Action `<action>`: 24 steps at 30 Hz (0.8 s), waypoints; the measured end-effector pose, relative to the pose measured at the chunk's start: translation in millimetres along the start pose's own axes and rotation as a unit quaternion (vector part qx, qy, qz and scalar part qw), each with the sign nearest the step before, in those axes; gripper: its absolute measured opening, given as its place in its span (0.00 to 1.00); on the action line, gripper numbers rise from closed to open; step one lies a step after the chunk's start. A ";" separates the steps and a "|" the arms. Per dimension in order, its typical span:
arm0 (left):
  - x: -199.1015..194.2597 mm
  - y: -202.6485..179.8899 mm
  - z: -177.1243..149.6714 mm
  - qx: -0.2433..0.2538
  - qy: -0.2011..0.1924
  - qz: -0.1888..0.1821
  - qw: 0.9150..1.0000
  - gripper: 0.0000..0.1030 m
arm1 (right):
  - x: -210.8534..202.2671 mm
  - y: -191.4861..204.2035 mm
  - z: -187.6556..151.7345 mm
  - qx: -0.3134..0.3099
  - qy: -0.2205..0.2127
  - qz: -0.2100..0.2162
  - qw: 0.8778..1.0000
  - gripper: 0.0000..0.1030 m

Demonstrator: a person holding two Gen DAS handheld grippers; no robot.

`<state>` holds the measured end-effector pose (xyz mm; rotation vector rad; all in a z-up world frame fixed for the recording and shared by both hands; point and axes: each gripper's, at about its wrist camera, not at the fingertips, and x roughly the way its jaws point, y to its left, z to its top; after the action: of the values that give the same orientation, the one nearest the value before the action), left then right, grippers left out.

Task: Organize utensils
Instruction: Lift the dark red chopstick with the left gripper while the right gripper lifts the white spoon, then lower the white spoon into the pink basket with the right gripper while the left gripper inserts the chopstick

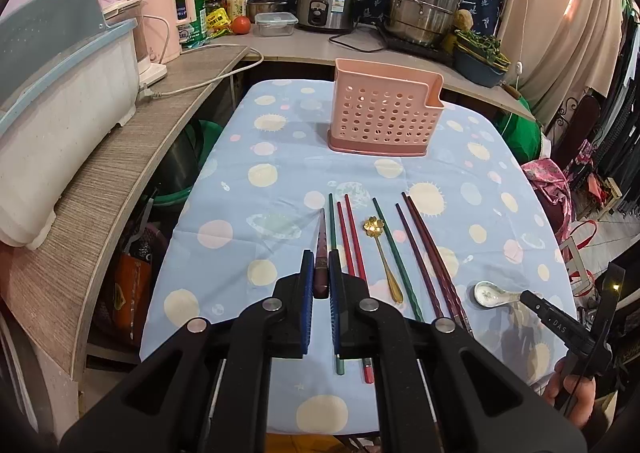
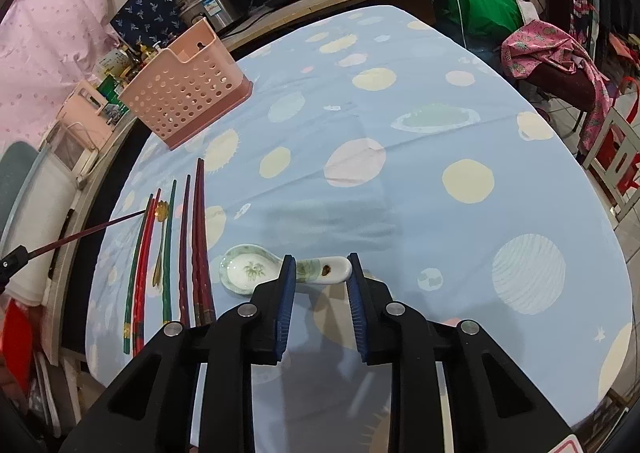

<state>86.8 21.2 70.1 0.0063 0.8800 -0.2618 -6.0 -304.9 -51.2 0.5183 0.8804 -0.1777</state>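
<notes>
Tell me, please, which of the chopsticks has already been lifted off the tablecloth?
The dark purple chopstick, clamped in the left gripper. Its tip points toward the pink utensil holder, while the green, red and other purple ones lie flat.

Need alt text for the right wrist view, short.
The right gripper straddles the handle of a white ceramic spoon lying on a blue spotted tablecloth. Coloured chopsticks lie in a row to the left, a pink perforated utensil holder beyond them.
</notes>
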 end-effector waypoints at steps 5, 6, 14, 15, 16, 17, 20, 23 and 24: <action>-2.8 0.4 1.9 -0.003 -0.005 -0.002 1.000 0.07 | -9.5 9.7 8.6 -0.008 -0.017 0.007 1.000 0.14; -4.1 0.7 3.5 -0.003 -0.008 -0.001 1.000 0.07 | -11.1 12.8 11.8 -0.010 -0.019 0.008 1.000 0.12; -16.6 7.8 37.4 -0.001 -0.045 -0.001 0.999 0.07 | -20.5 62.3 53.0 -0.063 -0.048 0.009 0.997 0.07; -19.2 8.6 45.3 0.000 -0.051 -0.003 0.999 0.07 | -20.3 68.3 60.8 -0.065 -0.051 0.011 0.997 0.06; -21.6 9.2 54.0 0.001 -0.059 -0.004 0.998 0.07 | -20.7 74.2 68.9 -0.068 -0.057 0.012 0.996 0.07; -24.3 10.1 64.6 0.003 -0.069 -0.007 0.998 0.07 | -21.8 79.6 76.9 -0.071 -0.064 0.012 0.995 0.07; -30.8 11.0 96.2 0.006 -0.095 -0.013 0.995 0.07 | -24.4 96.7 104.7 -0.076 -0.084 0.027 0.993 0.07; -38.3 9.9 131.0 0.007 -0.124 -0.023 0.992 0.07 | -25.8 117.6 135.5 -0.085 -0.107 0.037 0.990 0.07; -42.0 8.8 143.9 0.008 -0.136 -0.026 0.990 0.07 | -25.5 125.2 146.1 -0.091 -0.116 0.038 0.988 0.07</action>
<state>172.7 22.9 193.3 -0.0371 0.6071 -0.3100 123.1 -271.7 89.8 0.3522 0.6418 -0.0845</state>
